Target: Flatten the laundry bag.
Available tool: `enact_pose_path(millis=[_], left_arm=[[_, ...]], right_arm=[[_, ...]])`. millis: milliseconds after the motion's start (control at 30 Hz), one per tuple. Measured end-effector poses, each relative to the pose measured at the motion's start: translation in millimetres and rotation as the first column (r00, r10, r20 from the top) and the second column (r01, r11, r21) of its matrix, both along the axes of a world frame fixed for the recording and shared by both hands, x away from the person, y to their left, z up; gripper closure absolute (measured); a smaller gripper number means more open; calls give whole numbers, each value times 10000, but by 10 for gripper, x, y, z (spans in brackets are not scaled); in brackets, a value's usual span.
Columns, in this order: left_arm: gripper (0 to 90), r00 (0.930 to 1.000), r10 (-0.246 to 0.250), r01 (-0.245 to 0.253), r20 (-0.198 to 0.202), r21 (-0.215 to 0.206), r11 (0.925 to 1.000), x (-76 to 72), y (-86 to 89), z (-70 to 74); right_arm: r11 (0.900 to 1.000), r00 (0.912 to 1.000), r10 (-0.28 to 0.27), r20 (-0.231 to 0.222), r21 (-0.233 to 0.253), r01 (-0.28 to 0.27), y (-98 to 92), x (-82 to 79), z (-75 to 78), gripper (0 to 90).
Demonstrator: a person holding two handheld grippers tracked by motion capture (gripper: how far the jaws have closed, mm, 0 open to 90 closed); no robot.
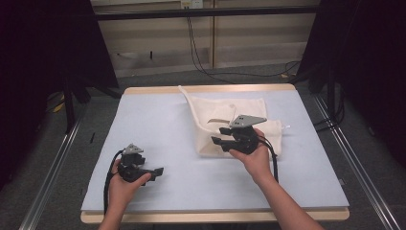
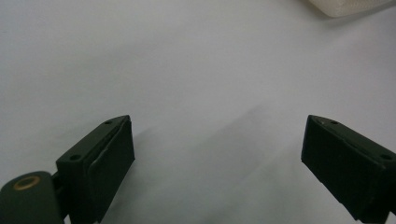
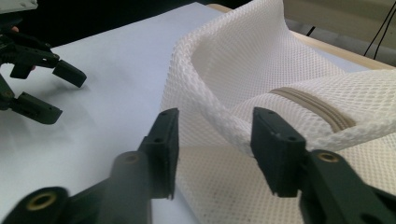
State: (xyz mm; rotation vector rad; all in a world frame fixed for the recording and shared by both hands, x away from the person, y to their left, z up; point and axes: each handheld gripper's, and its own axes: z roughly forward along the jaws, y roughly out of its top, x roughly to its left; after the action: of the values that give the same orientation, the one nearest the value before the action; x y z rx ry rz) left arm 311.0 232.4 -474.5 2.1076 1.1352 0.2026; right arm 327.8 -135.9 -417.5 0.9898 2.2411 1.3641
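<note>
Right gripper (image 3: 212, 149): the jaws stand partly open, one on each side of the raised rim of the white mesh bag (image 3: 261, 70). The rim band runs through the gap; whether either pad touches it cannot be told, and nothing is clamped. The right gripper view shows the mesh weave and a beige zipper strip (image 3: 317, 109) just beyond the jaws; neither detail is resolved in the high view.

Left gripper (image 2: 217, 149): the jaws are spread wide with nothing between them, pointed at bare table surface. A corner of the white bag (image 2: 345, 5) appears at the top edge of that view.

In the high view the right gripper (image 1: 222, 142) sits at the bag's near left edge, and the mesh bag (image 1: 249, 110) lies on the right half of the table (image 1: 158, 120), towards the far side. The left gripper (image 1: 155, 172) is held near the front left of the table, well apart from the bag. The right gripper view shows the left gripper (image 3: 46, 91) farther off over the table, jaws apart.

A black cable (image 1: 196, 48) runs across the floor beyond the table. No object lies between either gripper and the bag.
</note>
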Motion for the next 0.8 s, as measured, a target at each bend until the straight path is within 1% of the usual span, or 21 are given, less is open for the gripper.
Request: enact_pose_path(millis=[67, 100, 167, 233, 300, 367, 433, 467, 600, 633, 667, 767, 800], left_arm=[[92, 10000, -16, 17, -60, 44, 10000, -2, -13, -1], [92, 10000, -6, 6, 20, 24, 10000, -4, -22, -9], [92, 9999, -114, 114, -43, 113, 9999, -4, -27, -1], [93, 10000, -18, 18, -9, 48, 10000, -9, -37, -5], [93, 9999, -128, 128, -24, 146, 9998, -6, -29, -7], [93, 10000, -67, 68, -24, 101, 9999, -3, -28, -10], [94, 10000, -66, 67, -55, 73, 10000, -1, -25, -9], [94, 9999, -96, 97, -32, 159, 9998, 0, -20, -7], [93, 10000, -55, 55, -30, 92, 9999, 1, -27, -10], [94, 10000, -75, 75, -47, 88, 9999, 1, -27, -9], [94, 10000, -88, 88, -34, 93, 9999, 2, -27, -8], [94, 10000, -83, 83, -41, 47, 10000, 1, -34, -13], [94, 9999, -130, 131, -44, 116, 9998, 2, -32, -13]], right_arm=[[10000, 10000, -3, -94, 35, 4, -20, -14, 22, 577], [10000, 9998, 25, -205, 81, -23, -32, -28, 38, 596], [10000, 9997, 55, -225, 53, -54, -39, -35, 43, 614], [10000, 9992, 64, -387, 75, -61, -52, -49, 48, 638], [9998, 9985, 29, -540, 186, -19, -69, -60, 51, 627], [9998, 9987, -24, -512, 171, 33, -92, -67, 53, 590], [9999, 9992, -105, -394, 92, 108, -126, -68, 60, 550], [9998, 9989, -157, -435, 102, 162, -140, -69, 64, 549], [9996, 9981, -288, -547, 65, 292, -233, -60, 85, 552], [9994, 9980, -341, -541, -51, 339, -251, -59, 86, 561], [9997, 9981, -254, -564, -88, 249, -276, -61, 75, 604], [9995, 9976, -284, -624, -149, 276, -301, -66, 51, 624], [9995, 9974, -284, -659, -155, 274, -312, -66, 33, 624]])
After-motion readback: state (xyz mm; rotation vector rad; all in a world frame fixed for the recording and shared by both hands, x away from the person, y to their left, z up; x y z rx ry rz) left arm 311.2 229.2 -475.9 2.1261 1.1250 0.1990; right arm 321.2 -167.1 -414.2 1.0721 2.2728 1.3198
